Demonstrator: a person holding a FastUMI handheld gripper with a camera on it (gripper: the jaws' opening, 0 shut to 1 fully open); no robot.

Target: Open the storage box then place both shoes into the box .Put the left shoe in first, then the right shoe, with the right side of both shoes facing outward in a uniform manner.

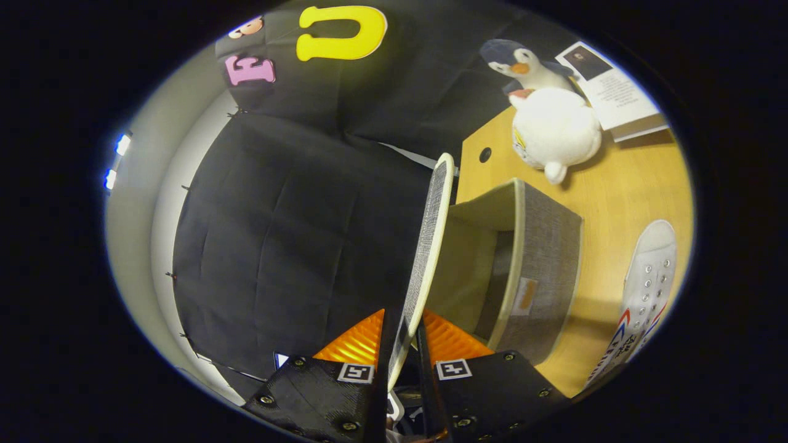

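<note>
Step in hand: opening the box. My gripper has its two fingers closed nearly together on the lid, pinching its near edge between them, so the lid stands on edge between the fingers and runs away ahead of them.

Box: grey fabric sides, pale rim, pale lining, mouth open, nothing visible inside; sits on the wooden table just beside the lid.

Shoe: white lace-up with red and blue striping, on the table near the box.

Beyond: plush penguin, booklet.

Next, I judge: set the lid aside clear of the box, then fetch the left shoe.
</note>
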